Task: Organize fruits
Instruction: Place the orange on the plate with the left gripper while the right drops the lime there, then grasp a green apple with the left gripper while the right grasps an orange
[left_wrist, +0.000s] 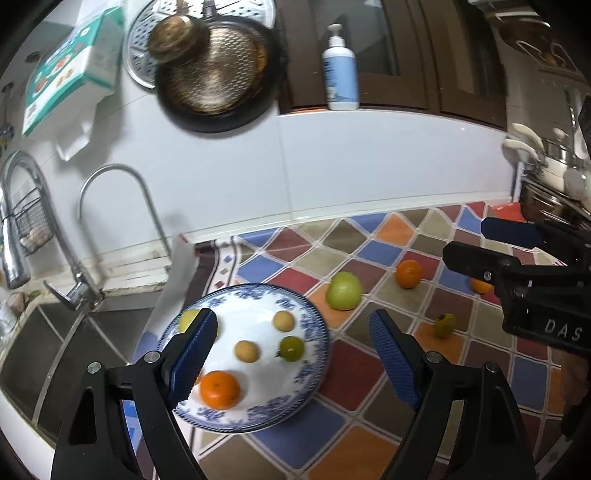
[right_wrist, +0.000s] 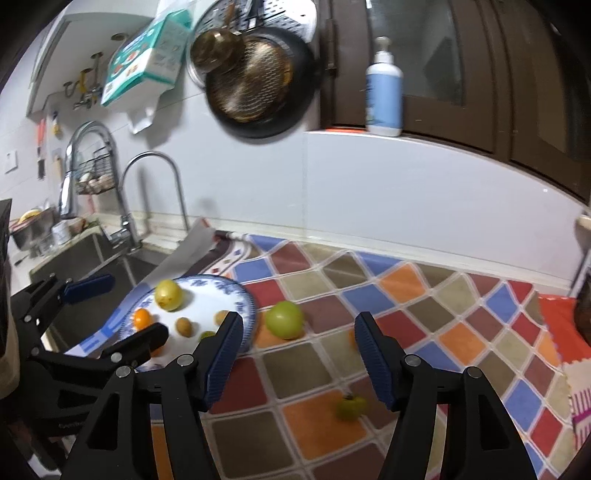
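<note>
A blue-and-white plate (left_wrist: 314, 332) (right_wrist: 236, 291) sits on the checkered mat by the sink. It holds an orange (left_wrist: 220, 389), two small tan fruits (left_wrist: 246, 350), a small green fruit (left_wrist: 291, 348) and a yellow fruit (right_wrist: 168, 294). On the mat lie a green apple (left_wrist: 344, 290) (right_wrist: 285, 319), an orange (left_wrist: 409, 273), a second orange (left_wrist: 480, 286) partly hidden, and a small green persimmon (left_wrist: 444, 325) (right_wrist: 351, 406). My left gripper (left_wrist: 295, 354) is open and empty above the plate. My right gripper (right_wrist: 295, 358) is open and empty above the mat; it also shows in the left wrist view (left_wrist: 495, 240).
A sink (left_wrist: 55, 350) with two faucets (left_wrist: 122, 206) lies left of the plate. A pan (left_wrist: 218, 74) and a box (left_wrist: 74, 62) hang on the wall. A pump bottle (left_wrist: 340, 70) stands on a ledge. Pots (left_wrist: 554, 173) stand at the right.
</note>
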